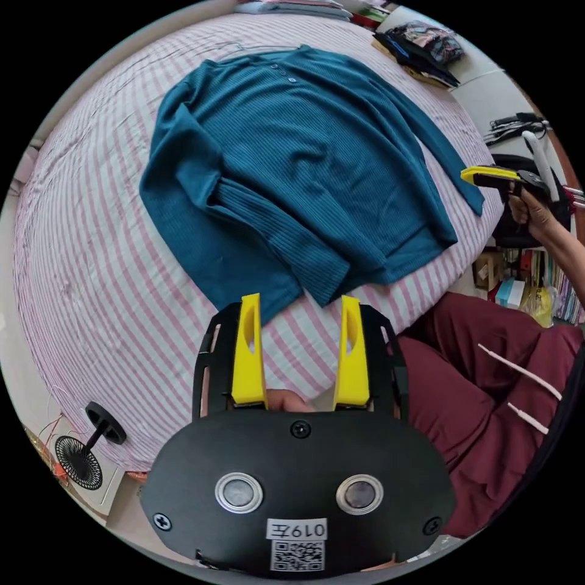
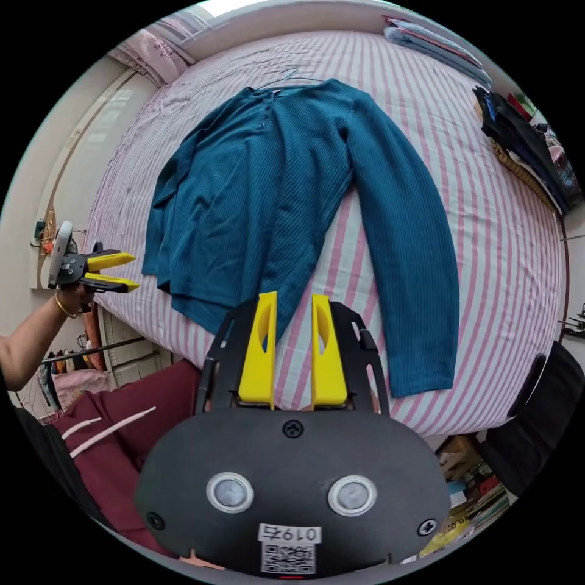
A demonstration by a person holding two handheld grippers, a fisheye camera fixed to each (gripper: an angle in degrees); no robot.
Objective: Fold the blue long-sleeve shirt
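Shirt: the blue long-sleeve shirt point(image 1: 304, 158) lies flat and face up on the bed, a ribbed knit with a short buttoned placket at the neck. In the left gripper view one sleeve is folded in across the body, its cuff near the hem; the other sleeve runs straight down along the side toward the bed's edge.
Bed cover: the striped sheet point(image 1: 91, 292), pink on white, soft and slightly creased (thin cotton by the look of it).
Left gripper: the left gripper point(image 1: 298, 317) has flat yellow plastic jaws on a black frame, held apart with nothing between them, the tips just short of the hem and the folded cuff. In the right gripper view it appears off the bed's side, jaws parted a little, held in a hand.
Right gripper: the right gripper point(image 2: 294, 314) hovers above the hem, its jaws released with striped sheet showing in the gap.
Person: maroon trousers point(image 1: 487, 390) with white drawcords, beside the bed.
Floor: a small black fan point(image 1: 79, 460), round grille.
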